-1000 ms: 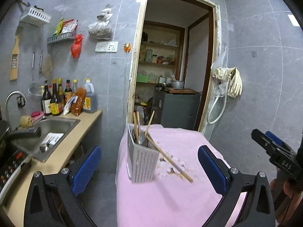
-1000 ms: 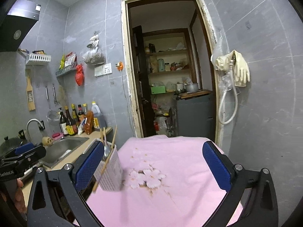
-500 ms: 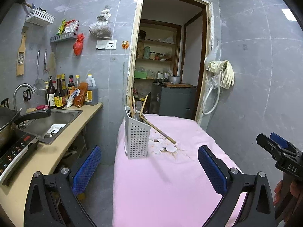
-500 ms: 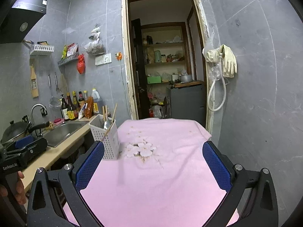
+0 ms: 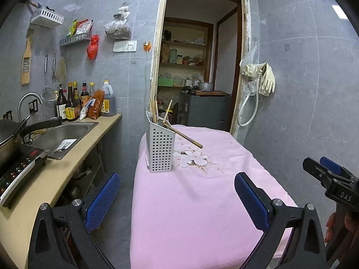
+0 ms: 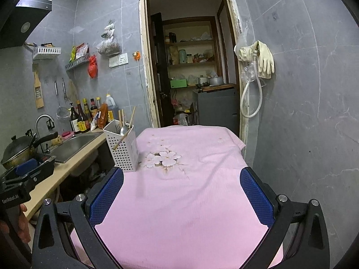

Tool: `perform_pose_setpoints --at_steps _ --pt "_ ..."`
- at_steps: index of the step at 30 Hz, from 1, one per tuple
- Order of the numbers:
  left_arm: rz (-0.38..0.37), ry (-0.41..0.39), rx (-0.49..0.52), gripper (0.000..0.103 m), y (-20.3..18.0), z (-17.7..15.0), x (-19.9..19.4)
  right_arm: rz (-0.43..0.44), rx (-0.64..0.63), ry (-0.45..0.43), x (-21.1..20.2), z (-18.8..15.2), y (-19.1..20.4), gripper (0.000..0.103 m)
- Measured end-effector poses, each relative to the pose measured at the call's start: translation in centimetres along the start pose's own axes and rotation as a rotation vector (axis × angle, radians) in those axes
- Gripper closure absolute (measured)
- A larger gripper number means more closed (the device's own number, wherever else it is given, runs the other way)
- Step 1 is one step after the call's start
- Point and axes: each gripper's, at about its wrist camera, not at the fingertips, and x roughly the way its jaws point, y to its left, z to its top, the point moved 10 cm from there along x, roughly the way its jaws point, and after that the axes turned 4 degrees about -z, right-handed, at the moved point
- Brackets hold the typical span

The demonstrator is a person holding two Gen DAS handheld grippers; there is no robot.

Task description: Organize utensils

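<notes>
A white perforated utensil holder [image 5: 160, 148] stands on the pink cloth-covered table [image 5: 202, 201] near its far left edge; it also shows in the right wrist view [image 6: 123, 148]. Wooden chopsticks [image 5: 185, 137] and a metal spoon [image 6: 124, 130] stick out of it, one chopstick leaning far out. My left gripper [image 5: 177, 199] is open and empty, well back from the holder. My right gripper [image 6: 181, 197] is open and empty over the table's near part.
A counter with a sink [image 5: 62, 134], sauce bottles [image 5: 71, 107] and an induction cooker [image 5: 18, 170] runs along the left. A wok [image 6: 15, 150] sits on it. An open doorway [image 5: 197, 71] lies behind the table. Gloves and a hose [image 5: 260, 78] hang on the right wall.
Both grippers have pulled back and away from the holder, which now looks smaller and farther. Both stay open and empty.
</notes>
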Motion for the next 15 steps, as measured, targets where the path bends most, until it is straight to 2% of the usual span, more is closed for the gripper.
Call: perform_pose_setpoints --at_steps 15 --pt "0.006 -0.010 -0.017 0.000 0.32 -0.10 -0.33 0.004 -0.003 -0.001 0.06 -0.02 0.55 0.001"
